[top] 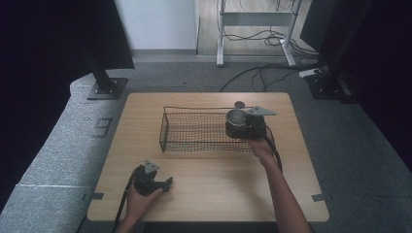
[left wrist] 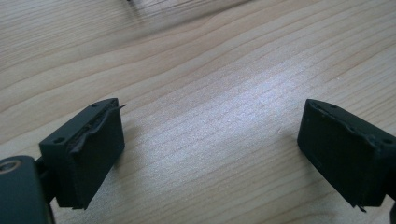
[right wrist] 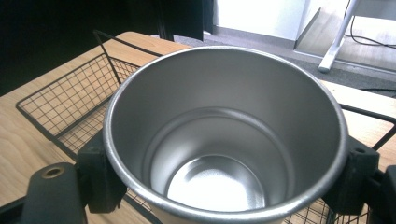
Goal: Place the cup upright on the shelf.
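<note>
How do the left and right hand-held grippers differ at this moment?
The left hand-held gripper is open with nothing between its jaws; the right hand-held gripper is shut on a metal cup. The left sits low over bare tabletop near the front edge; the right is at the wire basket. Both are held by a hand.
</note>
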### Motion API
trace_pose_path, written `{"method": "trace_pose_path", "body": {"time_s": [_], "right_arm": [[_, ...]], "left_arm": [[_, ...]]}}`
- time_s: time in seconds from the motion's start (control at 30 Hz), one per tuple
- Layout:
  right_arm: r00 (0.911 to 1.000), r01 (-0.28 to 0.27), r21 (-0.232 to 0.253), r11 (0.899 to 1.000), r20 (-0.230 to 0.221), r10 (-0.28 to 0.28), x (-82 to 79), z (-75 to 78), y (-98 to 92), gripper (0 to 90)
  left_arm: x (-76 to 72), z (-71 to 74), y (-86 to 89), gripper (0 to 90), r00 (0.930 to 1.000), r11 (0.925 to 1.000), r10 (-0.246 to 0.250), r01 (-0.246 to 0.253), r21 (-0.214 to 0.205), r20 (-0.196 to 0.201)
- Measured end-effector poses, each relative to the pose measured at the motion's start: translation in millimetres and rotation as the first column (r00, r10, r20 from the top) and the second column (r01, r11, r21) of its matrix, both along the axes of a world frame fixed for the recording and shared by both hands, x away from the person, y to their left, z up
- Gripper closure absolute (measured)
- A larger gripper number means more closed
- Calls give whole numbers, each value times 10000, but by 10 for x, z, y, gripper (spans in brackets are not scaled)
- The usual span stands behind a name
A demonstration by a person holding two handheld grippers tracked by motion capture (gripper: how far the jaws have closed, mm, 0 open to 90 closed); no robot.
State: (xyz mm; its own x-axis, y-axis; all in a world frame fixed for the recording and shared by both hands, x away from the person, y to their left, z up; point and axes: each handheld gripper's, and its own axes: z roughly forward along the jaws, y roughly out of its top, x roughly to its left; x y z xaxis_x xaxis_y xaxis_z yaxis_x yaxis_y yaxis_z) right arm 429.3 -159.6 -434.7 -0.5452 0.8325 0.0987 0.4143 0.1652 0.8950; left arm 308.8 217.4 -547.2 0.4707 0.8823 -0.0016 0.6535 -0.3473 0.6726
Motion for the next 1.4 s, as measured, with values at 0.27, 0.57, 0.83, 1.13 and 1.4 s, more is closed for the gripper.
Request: {"method": "trace_pose_path", "body": {"time_s": [0.27,0.57,0.83,1.13,1.4], "right_arm": [[9996,28,-114,9999,-266,-31,103,-71,28,178],[9986,169,-156,9997,-492,-176,206,-151,56,178],[9966,336,-74,9994,-746,-341,314,-215,77,177],[9949,421,-305,9986,-909,-447,397,-235,127,177],[9938,480,-560,9973,-977,-533,433,-288,144,177]], "left_arm": [[0,0,0,72,10000,10000,-6,6,-12,-5],[1,0,0,72,10000,10000,-9,9,-11,-3],[0,0,0,72,10000,10000,-5,5,-14,-5],[0,-1,0,73,10000,10000,-7,7,-14,4],[0,-1,-1,73,10000,10000,-7,7,-15,3]]}}
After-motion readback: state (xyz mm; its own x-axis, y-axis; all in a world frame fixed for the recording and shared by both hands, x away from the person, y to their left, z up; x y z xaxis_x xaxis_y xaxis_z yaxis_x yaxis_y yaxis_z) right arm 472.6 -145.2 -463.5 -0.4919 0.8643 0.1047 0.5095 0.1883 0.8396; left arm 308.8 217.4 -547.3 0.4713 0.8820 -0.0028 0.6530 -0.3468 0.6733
